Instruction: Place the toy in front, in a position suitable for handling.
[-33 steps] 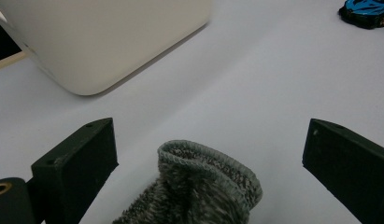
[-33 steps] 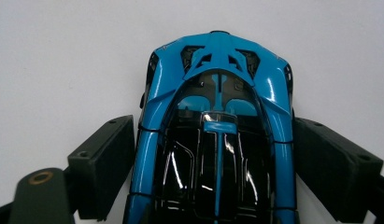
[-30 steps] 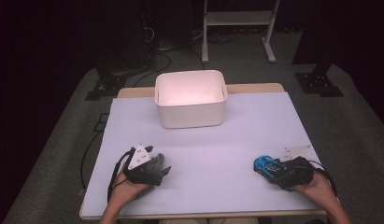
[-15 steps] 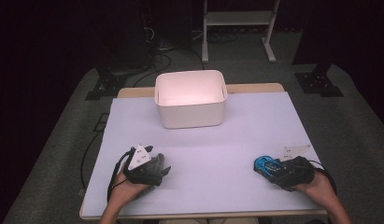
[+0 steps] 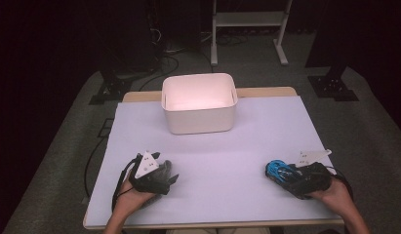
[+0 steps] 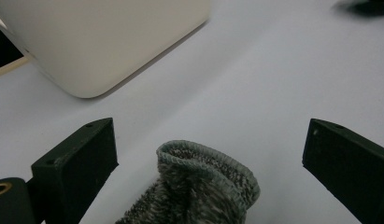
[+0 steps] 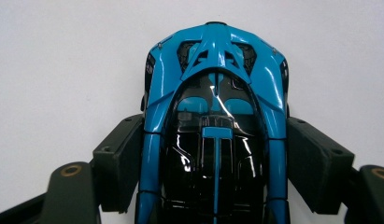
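right gripper (image 7: 213,154): clamped on blue toy car (image 7: 215,116) | left gripper (image 6: 213,154): spread around grey sock (image 6: 199,191) | nothing shifted; white bin (image 5: 199,102) awaits

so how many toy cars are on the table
1. The blue toy car lies near the table's right front, between the right gripper's fingers. More could lie unseen in the white bin.
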